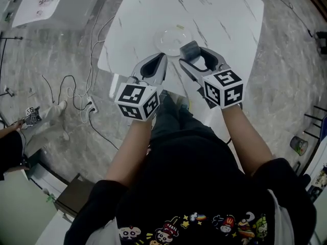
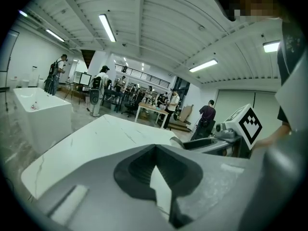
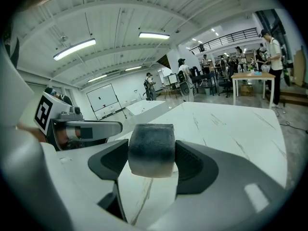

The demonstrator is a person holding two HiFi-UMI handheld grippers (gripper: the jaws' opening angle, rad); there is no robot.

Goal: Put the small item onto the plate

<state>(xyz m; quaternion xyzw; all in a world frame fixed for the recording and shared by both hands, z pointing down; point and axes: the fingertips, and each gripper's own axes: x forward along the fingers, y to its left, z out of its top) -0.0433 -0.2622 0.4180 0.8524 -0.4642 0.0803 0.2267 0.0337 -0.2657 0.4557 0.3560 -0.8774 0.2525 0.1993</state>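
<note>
While the right gripper (image 1: 192,51) clamps the small item (image 3: 150,149), a grey block, between its 2 jaws at the near rim of the clear plate (image 1: 164,35) (not resting on it), the left gripper (image 1: 163,56) hovers beside it over the white table (image 1: 230,14), its jaws pressed together on nothing.

**Small item (image 3: 151,149) held just beside the plate (image 1: 172,38)**

We see the small item as a rounded dark-grey block, paling toward its underside, clamped upright between the jaws of the right gripper (image 1: 191,52). The plate, clear and round, lies flat on the white marbled worktop (image 1: 225,14), just left of the item.
</note>
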